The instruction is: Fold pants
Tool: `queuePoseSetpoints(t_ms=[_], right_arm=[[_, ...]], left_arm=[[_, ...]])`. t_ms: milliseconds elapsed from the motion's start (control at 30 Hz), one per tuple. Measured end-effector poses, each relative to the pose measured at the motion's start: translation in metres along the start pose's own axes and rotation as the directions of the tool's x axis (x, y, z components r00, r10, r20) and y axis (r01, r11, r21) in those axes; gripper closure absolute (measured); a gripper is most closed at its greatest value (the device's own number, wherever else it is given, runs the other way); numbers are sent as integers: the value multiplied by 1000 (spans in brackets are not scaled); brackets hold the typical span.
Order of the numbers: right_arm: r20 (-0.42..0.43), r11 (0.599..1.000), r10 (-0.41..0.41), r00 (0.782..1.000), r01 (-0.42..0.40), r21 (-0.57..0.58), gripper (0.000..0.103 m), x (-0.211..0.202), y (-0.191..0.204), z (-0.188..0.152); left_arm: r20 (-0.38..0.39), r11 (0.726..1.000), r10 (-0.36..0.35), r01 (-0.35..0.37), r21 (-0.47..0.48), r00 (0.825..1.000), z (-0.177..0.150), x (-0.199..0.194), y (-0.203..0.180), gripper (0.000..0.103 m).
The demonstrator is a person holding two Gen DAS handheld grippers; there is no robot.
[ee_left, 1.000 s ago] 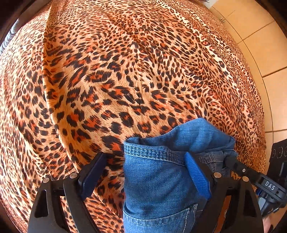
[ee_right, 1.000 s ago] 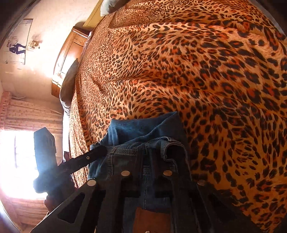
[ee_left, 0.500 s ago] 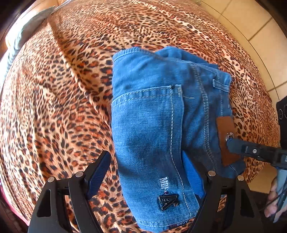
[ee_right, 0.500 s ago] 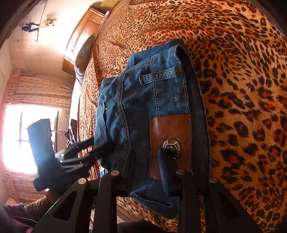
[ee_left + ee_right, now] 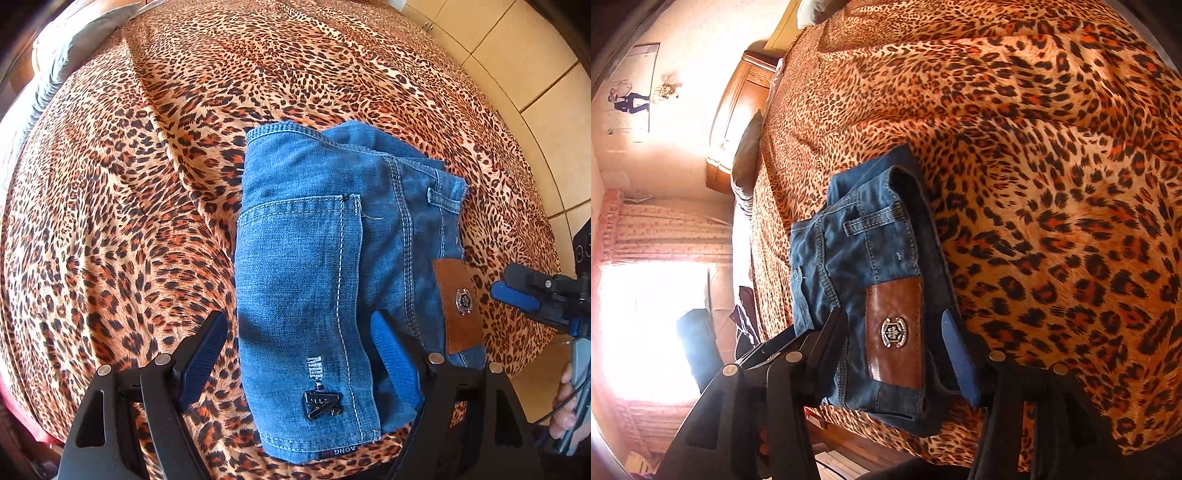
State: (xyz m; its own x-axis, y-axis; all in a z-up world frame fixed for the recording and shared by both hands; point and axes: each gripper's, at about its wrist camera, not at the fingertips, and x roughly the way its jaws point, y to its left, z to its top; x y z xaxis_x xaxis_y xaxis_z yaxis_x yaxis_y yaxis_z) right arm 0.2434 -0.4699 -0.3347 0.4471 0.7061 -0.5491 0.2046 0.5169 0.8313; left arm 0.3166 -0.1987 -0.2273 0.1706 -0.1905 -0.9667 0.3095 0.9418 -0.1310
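Observation:
Blue jeans [image 5: 325, 258] lie folded into a compact stack on a leopard-print bed cover [image 5: 147, 184], back pocket up, brown leather patch [image 5: 458, 306] at the waistband. My left gripper [image 5: 299, 354] is open, its jaws spread either side of the stack's near end, above the fabric. In the right wrist view the jeans [image 5: 868, 266] lie near the bed's edge. My right gripper [image 5: 897, 347] is open with the patch [image 5: 894, 332] between its spread fingers, nothing held. The right gripper also shows in the left wrist view [image 5: 524, 291], just off the waistband side.
The bed cover fills both views. Pillows [image 5: 74, 55] lie at the far left. A tiled floor [image 5: 535, 74] runs beside the bed. A wooden headboard [image 5: 738, 122], a curtained bright window [image 5: 646, 325] and a dark object by it show in the right wrist view.
Both grippers have pulled back from the jeans. The right gripper, shut on the waistband a second ago, has opened and let go. The folded stack now rests on the bed.

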Motion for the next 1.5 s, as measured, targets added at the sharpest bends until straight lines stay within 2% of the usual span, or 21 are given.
queuePoseSetpoints(t_ms=[100,200,300,467,600,667,700,733,833,867,900,933,967,1000,1067,1133,1167,1233,1267,1400,1500], right_arm=[[-23,1000,-3,1000,4,30,46,6,-13,-1],[-47,998,-8,999,11,63,41,14,-25,0],[-48,997,9,999,-5,73,40,16,-35,1],[-60,999,24,998,-21,43,34,31,-39,12],[-90,994,103,991,-100,36,27,45,-35,20],[-153,986,167,974,-165,27,27,57,-27,19],[-170,986,164,972,-165,7,26,62,-24,17],[-168,987,152,974,-158,-23,26,64,-21,17],[-139,977,211,968,-211,21,23,62,-27,13],[-134,972,235,963,-232,39,24,61,-30,13],[-133,970,243,961,-240,37,29,61,-30,13],[-147,968,252,956,-252,23,34,63,-29,12],[-167,971,238,957,-240,5,43,66,-27,11],[-166,981,184,969,-192,-32,57,66,-22,11],[-158,990,107,982,-120,-74,65,62,-13,10],[-123,992,76,990,-87,-91,73,51,0,6],[-102,991,72,992,-83,-106,76,46,10,3],[-79,987,106,991,-114,-112,77,32,26,-6],[-74,985,121,990,-128,-112,77,28,33,-11],[-56,985,105,993,-112,-131,77,34,70,-22],[-8,974,153,988,-152,-167,76,38,106,-23]], left_arm=[[-2,1000,-3,3,-22,1000,-2,-23,10,23],[14,995,-39,41,-94,999,3,-36,31,23],[3,970,-120,118,-211,993,8,-38,64,21],[-46,918,-201,172,-357,978,11,-15,101,20],[-93,879,-291,228,-418,952,11,11,109,18],[-80,867,-311,249,-431,947,12,15,110,7],[-74,861,-323,261,-437,943,13,16,110,1],[-71,856,-336,274,-439,939,14,17,109,1],[-91,835,-412,335,-436,907,9,25,97,1],[-101,841,-428,355,-408,898,8,26,89,1],[-118,844,-448,376,-382,886,8,29,82,3],[-127,865,-425,361,-350,896,8,29,71,4],[-124,890,-387,335,-310,914,10,29,65,4],[-124,907,-366,323,-271,923,10,28,57,6],[-117,930,-323,291,-225,939,6,19,52,20],[-112,930,-341,318,-183,933,2,3,55,51],[-121,928,-357,336,-164,926,1,-5,57,55],[-133,911,-405,388,-138,904,1,-23,62,61],[-132,912,-407,393,-119,904,4,-29,65,61],[-70,924,-382,379,-45,922,15,-64,84,65],[21,929,-369,370,-11,929,28,-98,107,65]])
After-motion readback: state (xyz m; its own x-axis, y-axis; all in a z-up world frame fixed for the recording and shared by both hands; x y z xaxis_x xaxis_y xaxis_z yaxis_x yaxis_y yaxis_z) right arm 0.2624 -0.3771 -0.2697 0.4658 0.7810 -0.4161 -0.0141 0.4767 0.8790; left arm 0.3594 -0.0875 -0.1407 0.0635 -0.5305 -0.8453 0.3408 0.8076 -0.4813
